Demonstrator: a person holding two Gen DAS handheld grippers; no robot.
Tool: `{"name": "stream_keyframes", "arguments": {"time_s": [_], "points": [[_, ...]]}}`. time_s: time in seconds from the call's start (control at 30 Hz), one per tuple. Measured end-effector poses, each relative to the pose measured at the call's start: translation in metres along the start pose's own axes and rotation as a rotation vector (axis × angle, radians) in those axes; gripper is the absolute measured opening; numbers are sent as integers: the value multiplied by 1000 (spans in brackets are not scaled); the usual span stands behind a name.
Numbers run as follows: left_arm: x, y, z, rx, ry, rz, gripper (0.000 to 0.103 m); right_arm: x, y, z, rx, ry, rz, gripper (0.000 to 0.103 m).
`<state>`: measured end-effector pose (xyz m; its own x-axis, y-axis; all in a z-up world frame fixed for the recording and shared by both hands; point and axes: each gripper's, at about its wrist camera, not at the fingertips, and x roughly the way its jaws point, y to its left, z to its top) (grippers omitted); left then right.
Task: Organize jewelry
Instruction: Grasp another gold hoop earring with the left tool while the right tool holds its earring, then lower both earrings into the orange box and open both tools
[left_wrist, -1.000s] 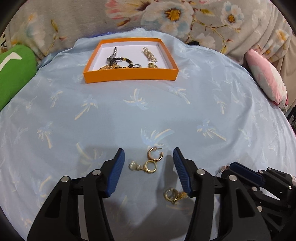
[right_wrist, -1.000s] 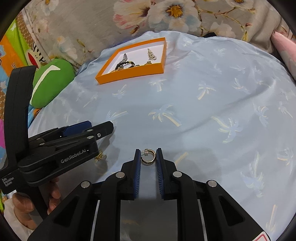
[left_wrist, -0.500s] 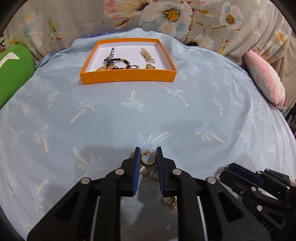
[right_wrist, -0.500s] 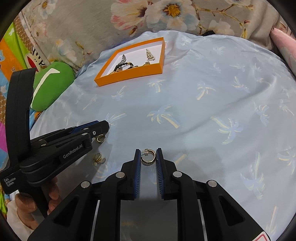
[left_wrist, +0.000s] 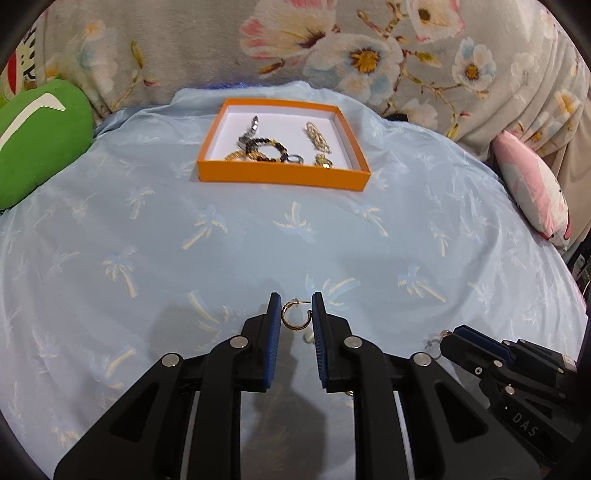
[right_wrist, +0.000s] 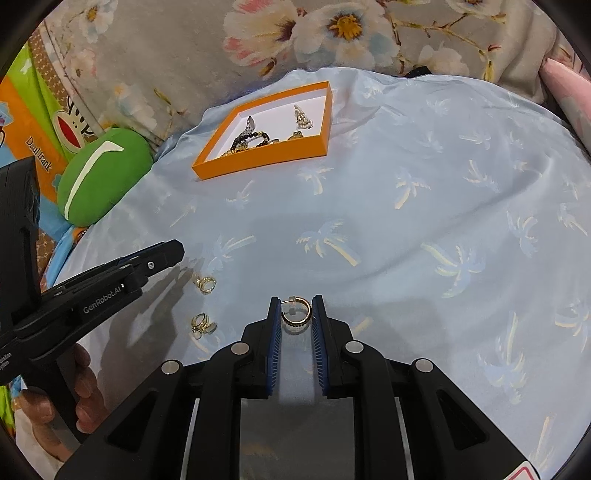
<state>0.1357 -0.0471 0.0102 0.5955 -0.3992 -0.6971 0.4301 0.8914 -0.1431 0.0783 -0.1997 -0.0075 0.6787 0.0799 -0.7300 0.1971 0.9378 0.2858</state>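
A thin gold hoop earring (left_wrist: 295, 318) is pinched in the left gripper (left_wrist: 295, 314), lifted clear of the blue cloth (left_wrist: 258, 251); a thicker hoop (right_wrist: 296, 314) is pinched in the right gripper (right_wrist: 295, 314). Open cloth runs to the orange tray (left_wrist: 282, 180); two earrings (right_wrist: 205, 284) lie loose by the left gripper.

Both tools, left (left_wrist: 295, 310) and right (right_wrist: 295, 312), clamped narrow.

A pale blue cloth printed with small palm trees (left_wrist: 155, 236) covers the work surface. Behind it hangs a grey fabric with large pink and white flowers (left_wrist: 332, 48). A bright green plush cushion with a white stripe (left_wrist: 37, 136) sits at the left edge, and a pink patterned pillow (left_wrist: 532, 192) lies at the right.
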Motion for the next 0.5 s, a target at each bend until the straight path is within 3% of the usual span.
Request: {"name": "stream_keyframes", "arguments": {"time_s": [0.23, 0.5], "points": [[0, 17, 28, -8, -19, 18, 16, 9, 8, 54, -65, -51, 0, 16], [32, 32, 100, 7, -68, 13, 16, 65, 17, 142, -83, -37, 72, 16]]}}
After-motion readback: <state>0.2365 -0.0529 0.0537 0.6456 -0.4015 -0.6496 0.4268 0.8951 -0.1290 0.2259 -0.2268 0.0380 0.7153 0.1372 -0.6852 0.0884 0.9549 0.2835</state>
